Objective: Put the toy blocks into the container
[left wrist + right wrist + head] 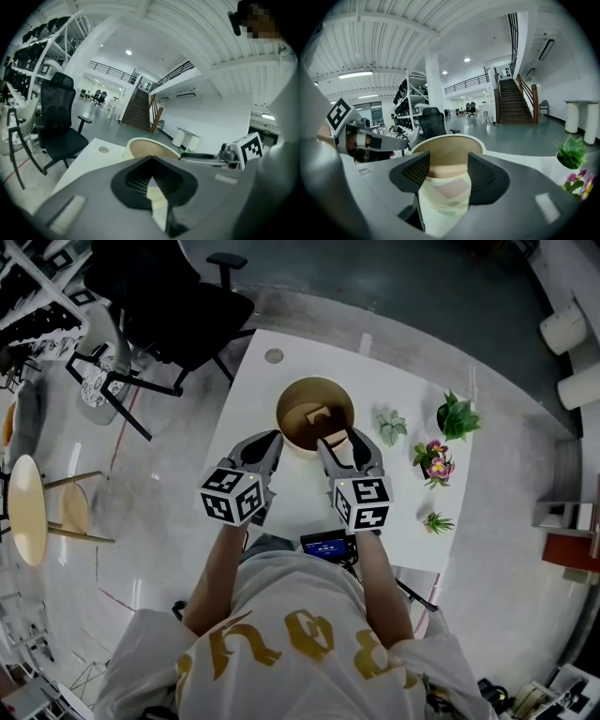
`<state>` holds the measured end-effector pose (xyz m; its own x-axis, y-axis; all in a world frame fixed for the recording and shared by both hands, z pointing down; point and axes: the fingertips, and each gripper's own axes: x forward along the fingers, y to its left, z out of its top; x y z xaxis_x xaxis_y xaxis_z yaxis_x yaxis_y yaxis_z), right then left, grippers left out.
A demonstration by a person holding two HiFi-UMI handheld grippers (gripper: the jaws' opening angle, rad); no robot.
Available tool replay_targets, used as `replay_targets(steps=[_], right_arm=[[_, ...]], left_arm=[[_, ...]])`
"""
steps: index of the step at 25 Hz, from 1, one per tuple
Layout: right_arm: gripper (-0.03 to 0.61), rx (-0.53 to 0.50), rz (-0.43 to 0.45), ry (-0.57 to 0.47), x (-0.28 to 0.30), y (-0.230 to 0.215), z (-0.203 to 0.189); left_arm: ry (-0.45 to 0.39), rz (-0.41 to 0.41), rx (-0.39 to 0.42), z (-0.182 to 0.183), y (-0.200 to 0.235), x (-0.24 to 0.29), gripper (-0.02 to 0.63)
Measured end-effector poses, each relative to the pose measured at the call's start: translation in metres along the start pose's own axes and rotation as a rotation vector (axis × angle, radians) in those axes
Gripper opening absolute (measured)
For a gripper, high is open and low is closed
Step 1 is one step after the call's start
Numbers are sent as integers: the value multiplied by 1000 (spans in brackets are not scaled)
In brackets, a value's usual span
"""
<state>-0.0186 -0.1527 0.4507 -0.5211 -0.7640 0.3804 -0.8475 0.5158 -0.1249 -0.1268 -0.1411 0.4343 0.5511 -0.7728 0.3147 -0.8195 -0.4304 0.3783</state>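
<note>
A round cream container (284, 420) with a brown inside stands mid-table, and one pale block (320, 414) lies in it. My right gripper (345, 440) hovers at the container's near rim, shut on a cream toy block (445, 193) with pastel patches. That block sits between its dark pads (485, 177), with the container (449, 152) just ahead. My left gripper (266, 446) is beside the container's near-left rim. In the left gripper view its jaw tips meet, so the left gripper (151, 160) is shut, and a pale sliver shows in the gap behind the tips. The container's rim (140, 142) lies just beyond.
Small potted plants (457, 416) (392, 426) (432, 461) (437, 521) stand along the table's right side. A black office chair (192, 306) is past the far left corner and a round wooden stool (26, 509) stands on the floor at left. A small screen (326, 546) sits at the near table edge.
</note>
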Motion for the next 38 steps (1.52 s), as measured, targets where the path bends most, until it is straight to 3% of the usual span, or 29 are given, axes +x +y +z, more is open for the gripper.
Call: replay_targets(steps=[20, 38], right_arm=[[261, 9, -41, -4, -23, -5, -10], [249, 59, -190, -11, -94, -29, -36]], left_arm=[[0, -23, 2, -7, -17, -5, 1], [25, -151, 54, -19, -79, -6, 1]])
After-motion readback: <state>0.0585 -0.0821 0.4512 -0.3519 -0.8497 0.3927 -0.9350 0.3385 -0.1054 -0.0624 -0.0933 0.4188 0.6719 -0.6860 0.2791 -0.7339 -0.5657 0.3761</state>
